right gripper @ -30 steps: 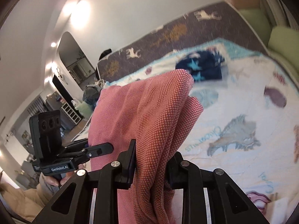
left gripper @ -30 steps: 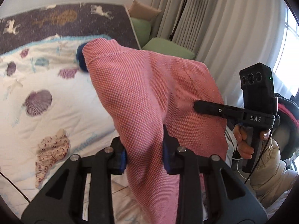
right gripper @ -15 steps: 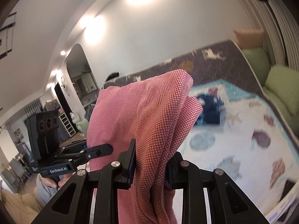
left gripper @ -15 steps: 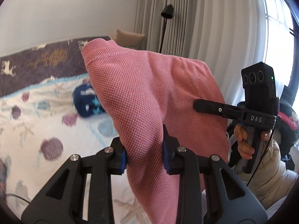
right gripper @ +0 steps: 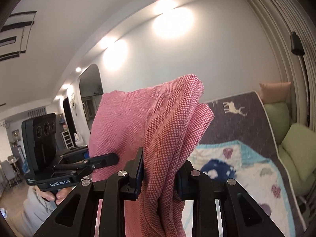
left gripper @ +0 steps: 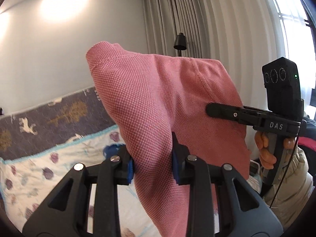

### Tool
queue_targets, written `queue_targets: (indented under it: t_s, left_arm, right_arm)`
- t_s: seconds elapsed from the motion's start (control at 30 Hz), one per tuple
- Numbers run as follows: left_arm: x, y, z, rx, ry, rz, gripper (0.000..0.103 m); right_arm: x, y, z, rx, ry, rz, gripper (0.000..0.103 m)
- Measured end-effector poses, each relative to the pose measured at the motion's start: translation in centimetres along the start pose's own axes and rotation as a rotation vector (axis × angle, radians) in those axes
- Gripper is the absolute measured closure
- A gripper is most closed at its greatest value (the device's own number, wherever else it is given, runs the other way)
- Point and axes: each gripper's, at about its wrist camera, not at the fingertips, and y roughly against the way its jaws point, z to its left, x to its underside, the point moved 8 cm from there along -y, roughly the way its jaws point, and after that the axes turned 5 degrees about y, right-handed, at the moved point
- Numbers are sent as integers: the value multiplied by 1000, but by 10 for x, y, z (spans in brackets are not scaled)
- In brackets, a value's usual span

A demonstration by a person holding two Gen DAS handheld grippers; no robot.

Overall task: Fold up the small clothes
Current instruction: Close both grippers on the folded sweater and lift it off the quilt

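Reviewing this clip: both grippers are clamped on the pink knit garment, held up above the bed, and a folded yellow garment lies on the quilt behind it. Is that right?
Not quite. The folded garment on the quilt is navy blue with pale shapes, not yellow, as the right wrist view shows. The rest holds: the left gripper and right gripper both clamp the pink knit garment.

Garment (left gripper: 158,106) between both grippers, above the bed (left gripper: 29,177) (cushions (right gripper: 296,138) right).

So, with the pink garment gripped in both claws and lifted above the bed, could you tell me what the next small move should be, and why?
Probably draw the two claws apart to pull the pink garment flat. The left claw and right claw each pinch a bunched fold, and the knit between them sags in creases. It hangs above the patterned bedspread, so it should be taut before it is laid down to fold.
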Motion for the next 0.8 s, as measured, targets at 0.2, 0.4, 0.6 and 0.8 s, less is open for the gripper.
queue_targets:
  t_s: [0.2, 0.4, 0.6, 0.8]
  left_arm:
    - [-61, -34, 16, -96, -69, -29, 71]
    - [-76, -105, 58, -186, -86, -10, 71]
    - [-60, -195, 115, -241, -47, 28, 71]
    - [-16, -278, 161, -267, 4, 93, 71]
  right_arm:
    - [-55, -32, -33, 25, -53, -9, 77]
    - [-85, -103, -72, 81, -63, 23, 77]
    - [-74, -185, -124, 97, -121, 70, 77]
    - [-31, -276, -186, 130, -166, 162, 77]
